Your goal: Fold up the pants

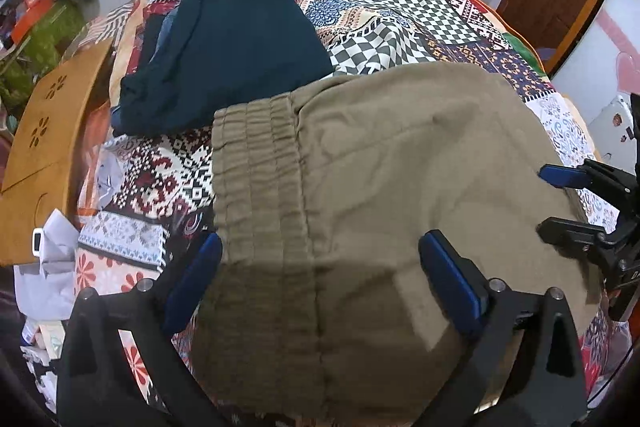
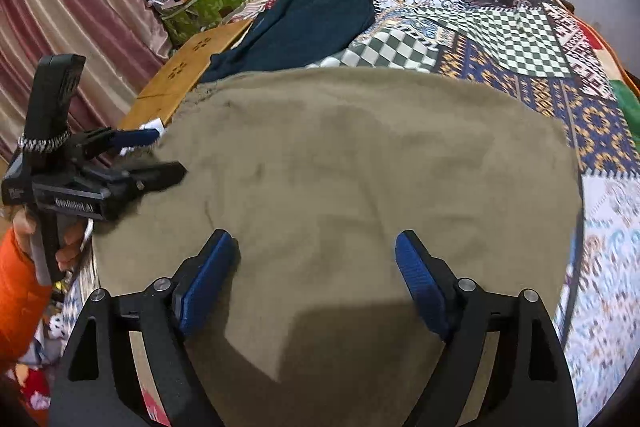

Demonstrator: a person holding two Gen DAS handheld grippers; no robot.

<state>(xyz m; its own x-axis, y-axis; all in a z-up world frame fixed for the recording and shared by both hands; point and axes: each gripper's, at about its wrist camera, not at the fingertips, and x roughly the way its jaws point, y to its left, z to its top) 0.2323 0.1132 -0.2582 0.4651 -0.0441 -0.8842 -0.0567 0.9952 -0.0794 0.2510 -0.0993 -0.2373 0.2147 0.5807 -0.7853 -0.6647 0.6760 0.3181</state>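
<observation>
Khaki pants (image 1: pixel 380 167) lie folded on a patchwork bedspread (image 1: pixel 400 15), their elastic waistband (image 1: pixel 256 155) toward the left. My left gripper (image 1: pixel 320 243) stands open just above the waistband end, its blue pads (image 1: pixel 196 283) wide apart with nothing pinched. In the right wrist view the same pants (image 2: pixel 360 155) fill the middle. Over their near part my right gripper (image 2: pixel 314 239) is open, and its pads (image 2: pixel 420 283) hold no cloth. Each gripper shows in the other's view: the right gripper (image 1: pixel 544 201) at the pants' right edge, the left gripper (image 2: pixel 168 153) at their left edge.
A dark teal folded garment (image 1: pixel 240 47) lies behind the pants on the bedspread (image 2: pixel 520 39). A wooden board (image 1: pixel 44 131) stands beside the bed on the left. Further back are a green box (image 2: pixel 208 3) with clutter and a curtain (image 2: pixel 60 7). An orange sleeve (image 2: pixel 16 287) holds the left gripper.
</observation>
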